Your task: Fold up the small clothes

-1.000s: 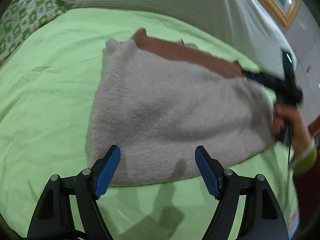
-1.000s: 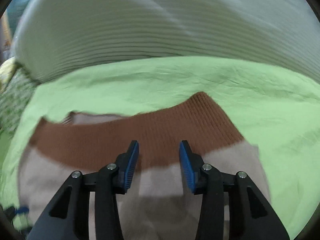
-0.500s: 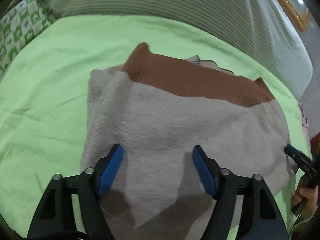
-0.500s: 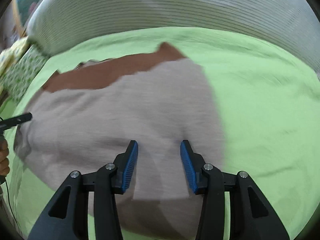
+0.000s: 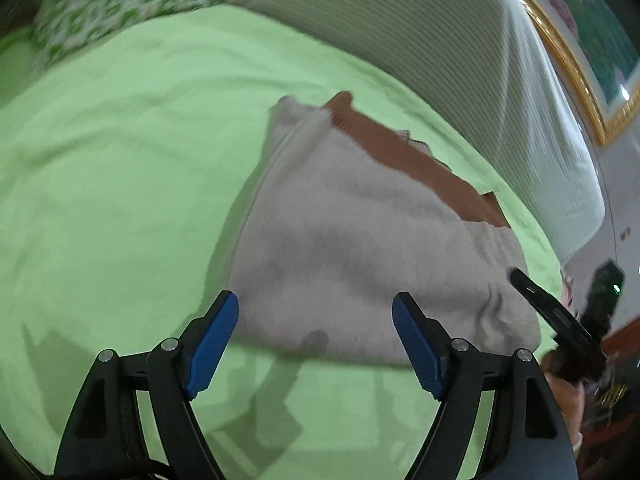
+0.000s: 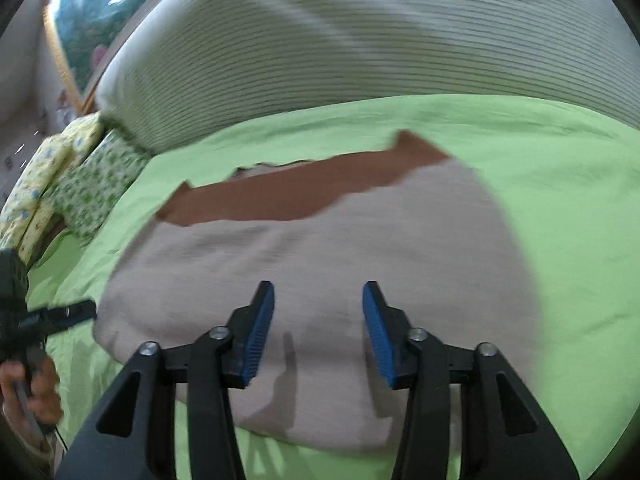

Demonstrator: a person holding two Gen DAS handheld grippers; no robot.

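A folded beige knit garment (image 5: 360, 240) with a brown ribbed band (image 5: 420, 164) along its far edge lies flat on the green bedsheet (image 5: 120, 180). My left gripper (image 5: 316, 340) is open and empty, just off the garment's near edge. In the right wrist view the same garment (image 6: 320, 272) and its brown band (image 6: 304, 192) fill the middle. My right gripper (image 6: 318, 328) is open and empty, hovering over the garment's near part. The right gripper also shows at the right edge of the left wrist view (image 5: 560, 320).
A striped white headboard cushion (image 6: 360, 40) runs along the far side of the bed. Green-patterned pillows (image 6: 92, 184) lie at the left. A gold-framed picture (image 5: 580, 60) hangs on the wall. The sheet (image 6: 560, 200) surrounds the garment.
My left gripper has pulled back off the garment to its near edge. My right gripper has shifted a little over the garment. Both stay open.
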